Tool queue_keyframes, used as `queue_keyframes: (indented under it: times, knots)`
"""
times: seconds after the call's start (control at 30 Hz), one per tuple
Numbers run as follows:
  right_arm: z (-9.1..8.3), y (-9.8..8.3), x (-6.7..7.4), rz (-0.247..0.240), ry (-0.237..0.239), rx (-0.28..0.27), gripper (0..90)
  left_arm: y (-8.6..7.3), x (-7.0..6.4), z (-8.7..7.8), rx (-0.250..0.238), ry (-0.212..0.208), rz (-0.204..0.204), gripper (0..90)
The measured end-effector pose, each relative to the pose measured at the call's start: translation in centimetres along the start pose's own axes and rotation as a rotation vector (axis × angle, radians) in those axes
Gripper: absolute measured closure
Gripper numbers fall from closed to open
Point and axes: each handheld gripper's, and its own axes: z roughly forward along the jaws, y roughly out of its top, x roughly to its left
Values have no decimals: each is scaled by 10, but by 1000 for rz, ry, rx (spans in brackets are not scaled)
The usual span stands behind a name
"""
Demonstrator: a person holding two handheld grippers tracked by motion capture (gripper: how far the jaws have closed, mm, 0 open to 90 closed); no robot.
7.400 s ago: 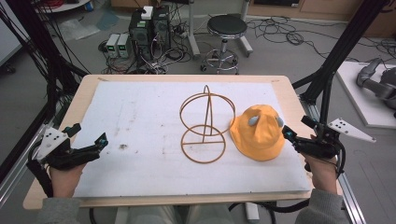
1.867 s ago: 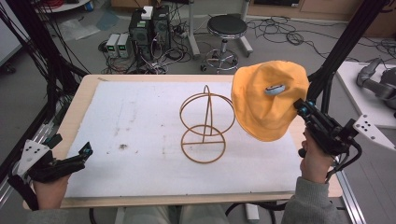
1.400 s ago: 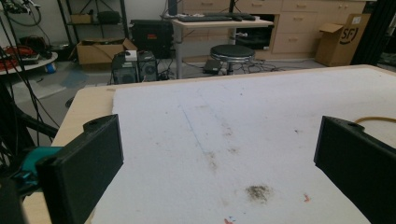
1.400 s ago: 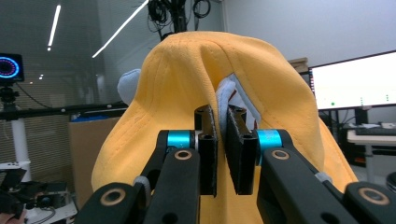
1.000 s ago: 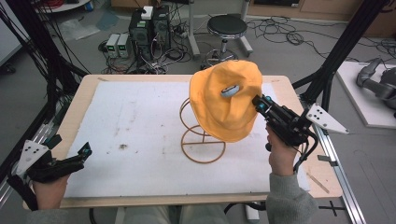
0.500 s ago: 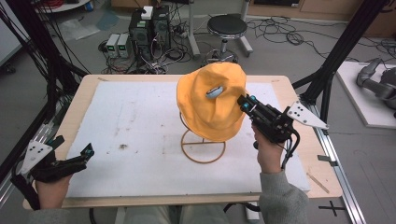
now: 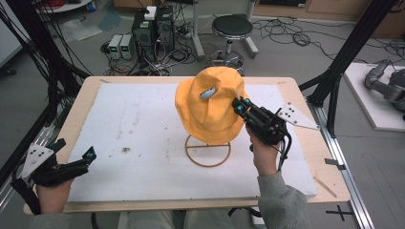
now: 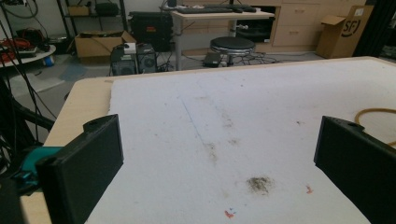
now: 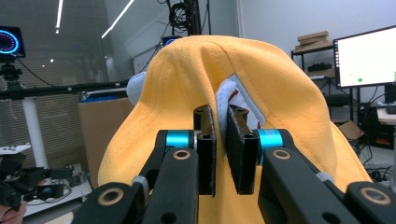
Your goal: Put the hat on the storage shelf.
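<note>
Right gripper: closed on a fold of the yellow hat; in the right gripper view the jaws are seen pinched together on the fabric, with only a thin gap between them.
Left gripper: jaws spread wide and nothing held; it is rested at the near left corner of the white mat, well apart from the hat.
Hat position: it is held up over the middle of the mat, draped on the upper part of the wire stand, whose ring base is seen on the mat directly below the brim.
Hat from the right gripper: the hat lies at about 10 o'clock from the gripper body in the high view, touching the jaws at its right side.
Hat from the left gripper: at about 2 o'clock, far off.
Nearer hand: the right one, already on the fabric.
Hat axis: crown to brim runs roughly upright, slightly tilted; the crown is pointed up and toward 12 o'clock, the open brim down toward the ring.
Key relation, judged: the hat appears centred over the stand, so a release should leave it hanging there; whether the stand's top is fully inside the crown cannot be told.
</note>
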Motion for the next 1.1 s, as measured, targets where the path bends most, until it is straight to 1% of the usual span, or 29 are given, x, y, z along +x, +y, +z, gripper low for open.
queue_keyframes:
  times: [0.1, 0.23, 0.47, 0.73, 0.87, 1.0, 1.1]
  knots:
    - [2, -2, -1, 6, -6, 0, 832, 0, 0, 0, 0, 1, 0, 17]
    - [4, -4, -1, 13, -2, 4, 822, 0, 0, 0, -1, 0, -1, 17]
    - [9, -7, -2, 23, -3, 27, 818, 0, 1, 0, -1, 2, -3, 17]
    - [9, -7, -3, 30, -12, 23, 796, 0, 1, -1, -1, 6, -7, 17]
    - [8, -7, -3, 40, -9, 13, 744, 0, 1, -1, -1, 4, -4, 17]
    - [7, -6, -4, 47, -12, 11, 724, 0, 1, 0, -1, 3, -7, 17]
    - [6, -6, -5, 56, -5, 3, 657, 0, 1, 0, -1, 3, -5, 17]
